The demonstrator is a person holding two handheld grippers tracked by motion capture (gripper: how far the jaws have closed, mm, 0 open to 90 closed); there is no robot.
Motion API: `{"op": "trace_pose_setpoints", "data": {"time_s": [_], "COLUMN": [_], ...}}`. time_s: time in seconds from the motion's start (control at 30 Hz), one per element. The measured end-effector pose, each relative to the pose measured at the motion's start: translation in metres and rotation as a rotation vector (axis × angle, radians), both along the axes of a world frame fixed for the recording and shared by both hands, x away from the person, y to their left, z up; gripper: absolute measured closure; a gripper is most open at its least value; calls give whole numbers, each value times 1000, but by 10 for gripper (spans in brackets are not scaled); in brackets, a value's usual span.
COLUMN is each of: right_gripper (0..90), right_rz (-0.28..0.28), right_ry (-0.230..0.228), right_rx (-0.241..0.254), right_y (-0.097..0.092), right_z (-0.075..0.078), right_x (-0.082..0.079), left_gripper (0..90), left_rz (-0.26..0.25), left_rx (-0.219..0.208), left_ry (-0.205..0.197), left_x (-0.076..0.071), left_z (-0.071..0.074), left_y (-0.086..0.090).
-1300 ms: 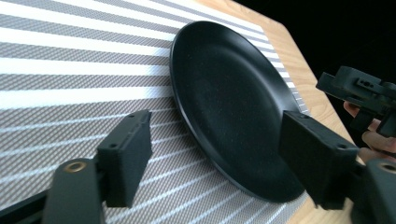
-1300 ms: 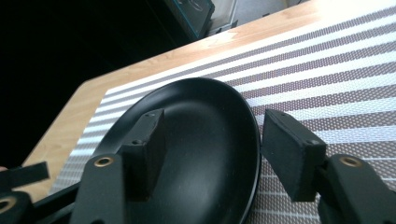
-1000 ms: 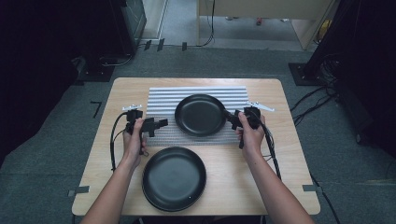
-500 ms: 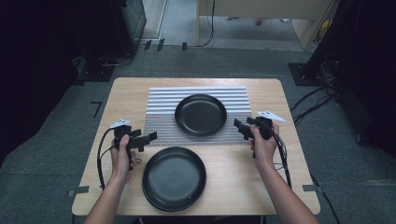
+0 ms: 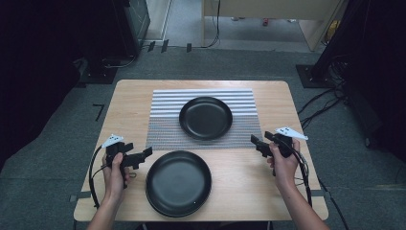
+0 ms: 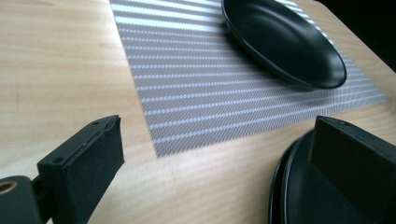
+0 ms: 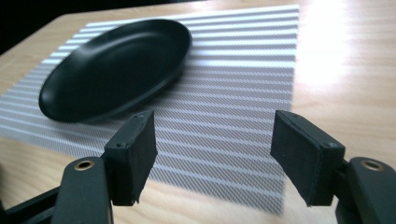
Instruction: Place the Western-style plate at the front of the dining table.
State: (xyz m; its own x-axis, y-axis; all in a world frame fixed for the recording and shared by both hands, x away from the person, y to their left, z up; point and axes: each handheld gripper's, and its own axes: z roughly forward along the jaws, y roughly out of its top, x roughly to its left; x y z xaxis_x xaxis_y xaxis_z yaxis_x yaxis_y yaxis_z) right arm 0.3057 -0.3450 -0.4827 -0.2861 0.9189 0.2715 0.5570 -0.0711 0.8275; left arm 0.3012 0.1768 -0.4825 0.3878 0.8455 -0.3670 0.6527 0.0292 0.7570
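Since both grippers, left gripper [image 5: 146, 153] and right gripper [image 5: 254, 142], have just been opening and hold nothing, grab the stiff, slick-looking black plate [image 5: 178, 183] just below the striped mat [image 5: 163, 129] by its thin rim.

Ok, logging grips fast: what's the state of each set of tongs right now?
Left tongs: open, jaws just widening, holding nothing.
Right tongs: open, jaws just widening, holding nothing.

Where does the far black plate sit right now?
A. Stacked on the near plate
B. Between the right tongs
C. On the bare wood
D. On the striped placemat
D: the far black plate rests on the striped placemat, apart from both open tongs.
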Motion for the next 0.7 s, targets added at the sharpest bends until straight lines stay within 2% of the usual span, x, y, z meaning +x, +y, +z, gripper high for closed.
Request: {"op": "trace_pose_setpoints", "data": {"time_s": [0.23, 0.53, 0.63, 0.7], "right_gripper": [305, 297, 297, 297], "right_rz": [-20, -37, -44, -51], "right_ry": [5, 20, 20, 22], "right_rx": [-18, -49, -55, -57], "right_y": [-16, -34, -41, -46], "right_z": [-5, -16, -17, -18], "right_x": [-18, -42, -49, -53], "left_gripper": [29, 28, 28, 28], "left_rz": [40, 61, 67, 71], "left_rx": [-9, 2, -15, 3], "left_ry": [0, 10, 22, 23], "left_x": [-20, -41, -48, -53], "left_z": [-4, -11, -14, -15], "left_y": [14, 27, 34, 36]}}
